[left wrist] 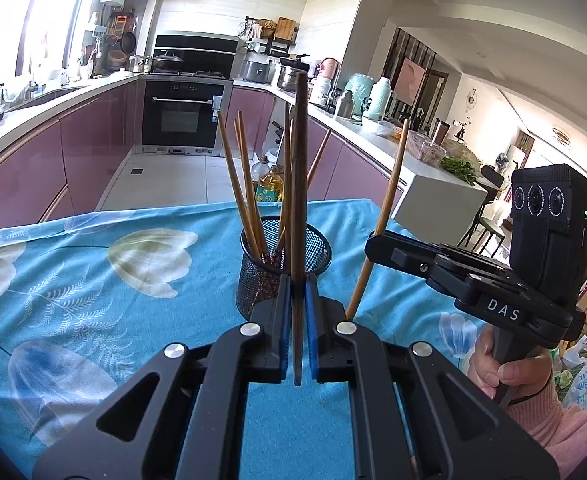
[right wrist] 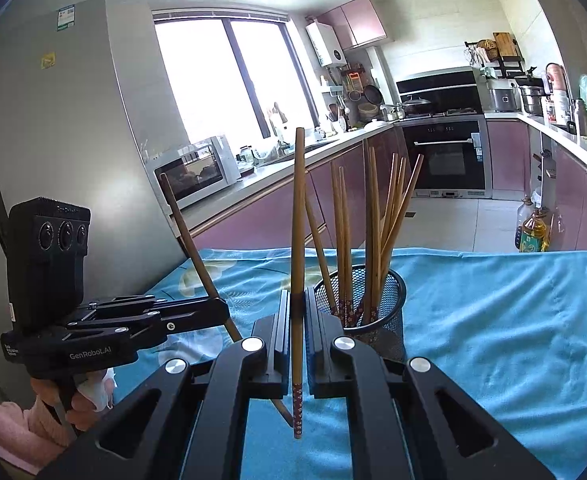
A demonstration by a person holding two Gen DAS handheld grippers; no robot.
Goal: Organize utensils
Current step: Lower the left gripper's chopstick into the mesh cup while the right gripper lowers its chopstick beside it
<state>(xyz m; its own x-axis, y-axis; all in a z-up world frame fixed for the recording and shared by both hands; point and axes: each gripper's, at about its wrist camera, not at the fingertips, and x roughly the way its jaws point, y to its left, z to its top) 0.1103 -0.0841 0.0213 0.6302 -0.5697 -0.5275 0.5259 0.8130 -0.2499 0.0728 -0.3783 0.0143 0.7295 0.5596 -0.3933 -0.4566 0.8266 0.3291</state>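
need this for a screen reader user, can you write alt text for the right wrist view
The right gripper is shut on a single upright brown wooden chopstick, just in front of a black wire-mesh cup holding more chopsticks on a blue floral tablecloth. At left, the left gripper grips another chopstick.

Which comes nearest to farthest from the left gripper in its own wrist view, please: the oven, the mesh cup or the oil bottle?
1. Mesh cup, on the tablecloth just ahead of the left gripper.
2. Oil bottle, on the floor beyond the table.
3. Oven, against the far wall.
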